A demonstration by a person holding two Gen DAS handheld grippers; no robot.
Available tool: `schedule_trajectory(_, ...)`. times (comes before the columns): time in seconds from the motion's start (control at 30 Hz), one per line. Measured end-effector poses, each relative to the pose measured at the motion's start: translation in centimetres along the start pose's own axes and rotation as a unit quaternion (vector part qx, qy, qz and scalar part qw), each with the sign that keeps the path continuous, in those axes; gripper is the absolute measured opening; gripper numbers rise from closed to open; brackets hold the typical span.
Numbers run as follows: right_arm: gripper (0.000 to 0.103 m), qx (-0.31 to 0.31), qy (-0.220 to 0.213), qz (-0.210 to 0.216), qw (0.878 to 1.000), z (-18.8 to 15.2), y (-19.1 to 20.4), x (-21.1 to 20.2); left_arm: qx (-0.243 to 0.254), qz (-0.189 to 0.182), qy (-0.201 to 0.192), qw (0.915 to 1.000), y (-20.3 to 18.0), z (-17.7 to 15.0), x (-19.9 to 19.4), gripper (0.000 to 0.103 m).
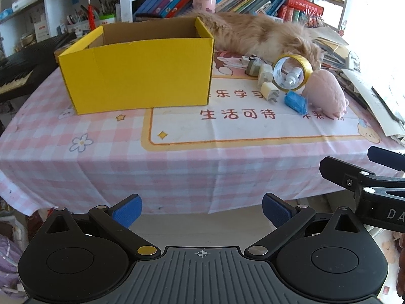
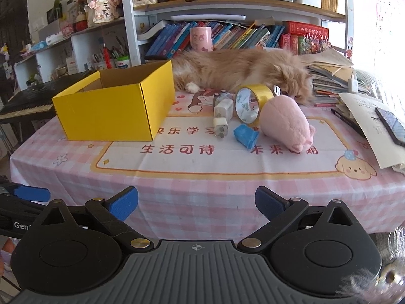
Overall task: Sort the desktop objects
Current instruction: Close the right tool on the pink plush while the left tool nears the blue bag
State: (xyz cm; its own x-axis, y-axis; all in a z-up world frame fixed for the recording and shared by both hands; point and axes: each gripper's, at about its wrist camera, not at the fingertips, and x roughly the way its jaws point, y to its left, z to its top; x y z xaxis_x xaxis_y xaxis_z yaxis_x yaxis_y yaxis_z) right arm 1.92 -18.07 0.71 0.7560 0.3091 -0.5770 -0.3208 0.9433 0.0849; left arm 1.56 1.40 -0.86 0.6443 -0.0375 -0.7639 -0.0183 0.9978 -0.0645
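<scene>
We count one table with a pink checked cloth [image 2: 177, 190], filling mid frame in both views, and one ginger cat [image 2: 243, 68] lying along its far edge with its face partly hidden behind the clutter. One yellow box [image 2: 111, 112], top open, sits left of centre; its long axis runs from near left to far right, and the near wall blocks any view of its floor. One pink plush toy [image 2: 286, 121] lies right of centre, long axis running toward the lower right, snout end nearest us. One yellow tape roll [image 2: 249, 103] stands on edge just left of the plush, hole facing us. We count two white charger plugs [image 2: 222, 109], with a third greyish one behind them hard to make out. One blue crumpled item [image 2: 245, 134] lies in front of the tape; we cannot tell what it is. One small white bottle [image 1: 291, 79] shows through the tape hole in the left wrist view only. Papers and books at right are cut off by the frame. The left gripper [image 1: 201, 209] and right gripper [image 2: 196, 202] both sit at bottom centre, short of the table edge, jaws spread wide, holding nothing.
</scene>
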Motion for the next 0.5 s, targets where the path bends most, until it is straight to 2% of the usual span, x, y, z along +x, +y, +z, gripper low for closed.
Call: schedule_trajectory(0.5, 0.103, 0.001, 0.011, -0.023, 1.0, 3.0, -4.5, 3.1, 0.015, -0.012, -0.008, 0.9998, -3.6, 4.6, 3.7, 0.101)
